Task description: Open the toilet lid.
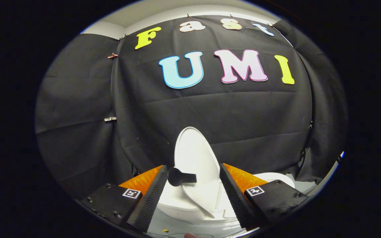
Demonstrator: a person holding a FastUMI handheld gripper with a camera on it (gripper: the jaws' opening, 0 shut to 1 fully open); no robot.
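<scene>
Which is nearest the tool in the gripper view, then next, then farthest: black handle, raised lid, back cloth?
1. Black handle: between the open tool's fingers, nearer the left one, touching neither.
2. Lid: raised and tilted, just behind the handle, over the toilet.
3. Cloth: booth wall, well beyond the lid.

toilet lid (195,158) showing plain glossy white, no pattern; toilet seat (177,202) under it showing the same white; handle tab (181,177) on the lid showing flat black; booth cloth (230,115) showing black with faint crease lines; wall strip (177,11) above the cloth showing pale grey-white; clip (112,56) on the cloth showing reddish, another clip (110,119) lower down showing silver-white; gripper (193,178) bodies carrying small black-and-white square markers, fingers standing spread either side of the lid
</scene>
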